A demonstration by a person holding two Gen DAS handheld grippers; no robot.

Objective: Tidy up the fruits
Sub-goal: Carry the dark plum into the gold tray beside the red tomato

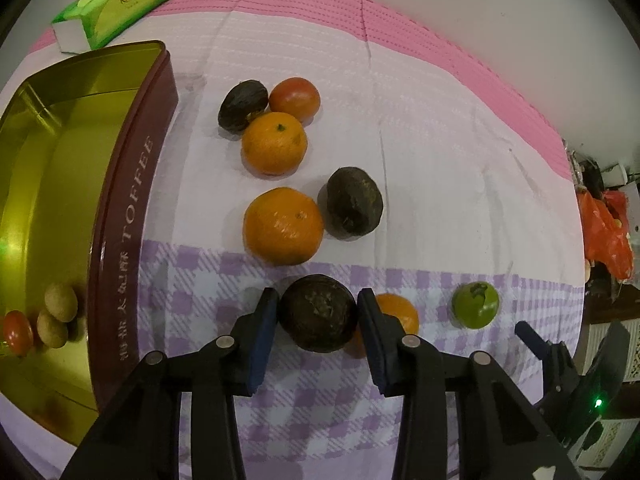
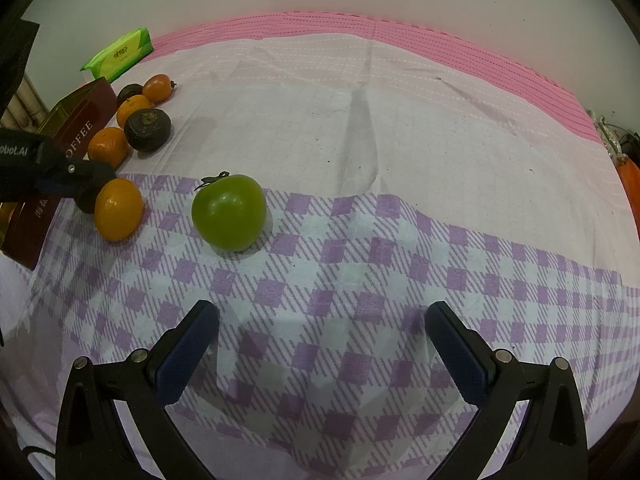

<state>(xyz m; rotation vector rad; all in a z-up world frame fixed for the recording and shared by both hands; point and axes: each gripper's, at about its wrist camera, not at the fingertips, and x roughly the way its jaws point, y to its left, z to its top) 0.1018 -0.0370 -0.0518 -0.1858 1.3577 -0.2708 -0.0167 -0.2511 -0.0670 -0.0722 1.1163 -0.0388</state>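
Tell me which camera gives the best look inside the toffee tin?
The left wrist view: the toffee tin lies open, showing its gold interior with three small fruits in it. The right wrist view catches only its maroon outer wall, partly behind the left gripper.

Left gripper (image 1: 318, 314) pitched steeply down, black fingers (image 1: 262, 336) with blue pads drawn in close and pressing on both flanks of a dark brown round fruit (image 1: 318, 312); left pad against its left side, right pad against its right. Seen from the right wrist view as a black arm reaching in from the left edge, tip low over the cloth. Right gripper (image 2: 322, 344) also angled steeply down, fingers (image 2: 188, 350) spread wide apart, blue pads facing inward, nothing between them, hovering above the cloth. No hand or sleeve in view on either side.
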